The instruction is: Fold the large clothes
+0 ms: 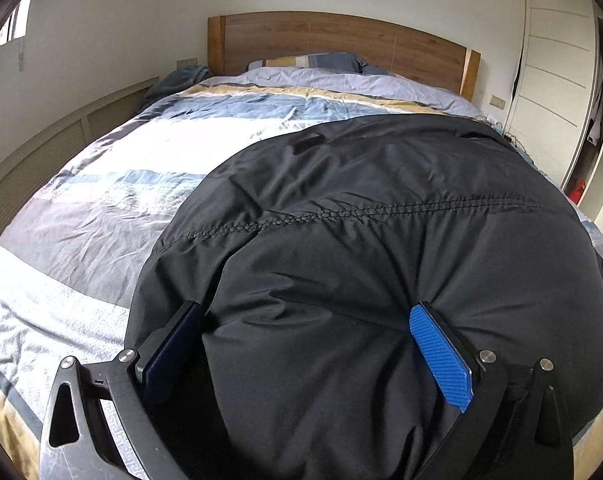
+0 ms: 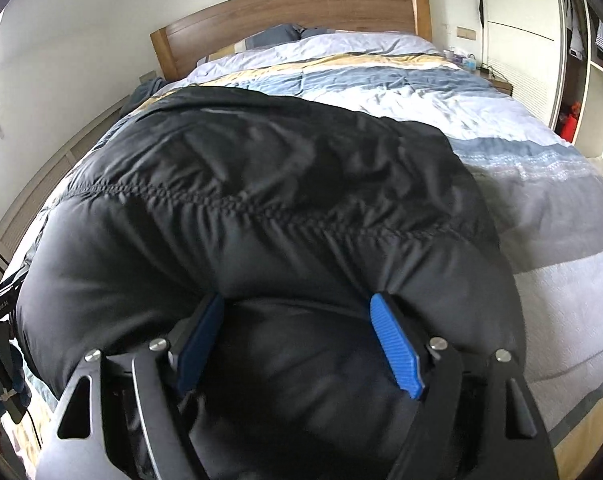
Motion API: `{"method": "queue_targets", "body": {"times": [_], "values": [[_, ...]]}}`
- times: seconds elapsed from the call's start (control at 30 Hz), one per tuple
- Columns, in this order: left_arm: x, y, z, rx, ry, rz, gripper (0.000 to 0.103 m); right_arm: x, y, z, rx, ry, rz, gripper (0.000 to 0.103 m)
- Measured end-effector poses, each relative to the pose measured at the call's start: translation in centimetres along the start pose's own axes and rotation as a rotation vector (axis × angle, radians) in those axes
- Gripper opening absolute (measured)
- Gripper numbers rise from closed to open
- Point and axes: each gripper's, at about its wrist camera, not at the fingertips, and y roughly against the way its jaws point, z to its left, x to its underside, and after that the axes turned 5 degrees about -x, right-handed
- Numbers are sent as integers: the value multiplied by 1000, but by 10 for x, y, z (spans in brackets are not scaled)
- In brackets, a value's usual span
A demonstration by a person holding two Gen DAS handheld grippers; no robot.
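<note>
Padding explains the wide stance of both grippers: the black puffer jacket (image 1: 381, 220) is thick, so each pair of fingers has to straddle a fat roll of it. The left gripper (image 1: 307, 350) stands about as wide as it goes, with fabric bulging between its blue pads (image 1: 441, 356); whether they press is unclear. The right gripper (image 2: 297, 344) is set narrower, its pads (image 2: 395, 346) pinching a bunched fold. Ahead of both sets of fingers the jacket spreads flat over the striped duvet (image 2: 521, 168), stitched seam (image 1: 341, 214) running crosswise. Holding the near edge at two spaced points likely keeps the fold straight.
</note>
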Motion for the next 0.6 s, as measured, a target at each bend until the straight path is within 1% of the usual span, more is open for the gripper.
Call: {"method": "queue_targets", "body": {"times": [0.6], "values": [[2, 2, -5, -26, -6, 29, 103, 18, 27, -36, 41, -48, 9, 75]]}}
